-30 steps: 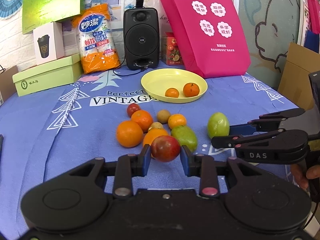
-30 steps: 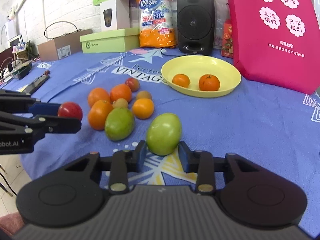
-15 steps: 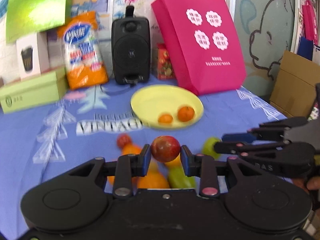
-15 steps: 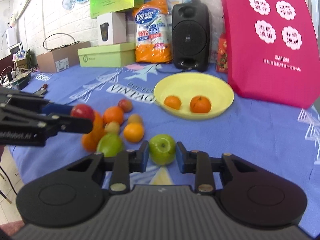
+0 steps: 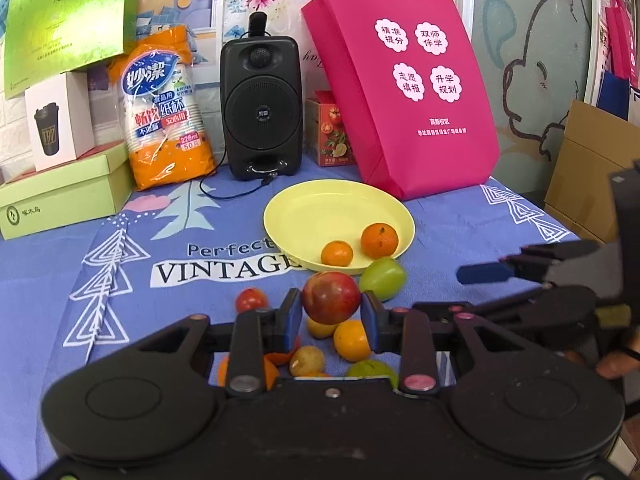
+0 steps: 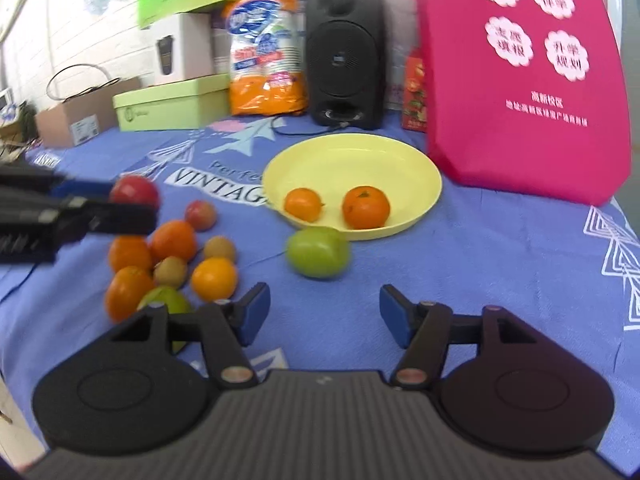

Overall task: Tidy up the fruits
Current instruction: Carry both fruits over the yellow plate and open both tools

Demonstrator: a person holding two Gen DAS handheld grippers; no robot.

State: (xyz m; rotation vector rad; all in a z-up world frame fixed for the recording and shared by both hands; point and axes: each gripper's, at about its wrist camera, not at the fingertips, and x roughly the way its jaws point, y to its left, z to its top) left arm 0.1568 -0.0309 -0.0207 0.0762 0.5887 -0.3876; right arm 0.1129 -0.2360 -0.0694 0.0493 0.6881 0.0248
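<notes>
My left gripper (image 5: pixel 331 316) is shut on a red apple (image 5: pixel 331 297) and holds it above the fruit pile; the apple also shows in the right wrist view (image 6: pixel 134 192). My right gripper (image 6: pixel 323 312) is open and empty. A green apple (image 6: pixel 318 252) lies on the cloth just ahead of it, against the near rim of the yellow plate (image 6: pixel 352 160). It also shows in the left wrist view (image 5: pixel 383 278). The plate (image 5: pixel 316 208) holds two oranges (image 5: pixel 379 240).
Several oranges (image 6: pixel 173 240), small brownish fruits and a green fruit (image 6: pixel 166 300) lie in a pile on the blue tablecloth (image 6: pixel 500 248). A pink bag (image 5: pixel 404 84), black speaker (image 5: pixel 260 108), orange cup pack (image 5: pixel 166 108) and boxes stand at the back.
My right gripper opened and let go of the green apple, which now rests by the plate rim. My left gripper has lifted the red apple and carried it toward the plate.
</notes>
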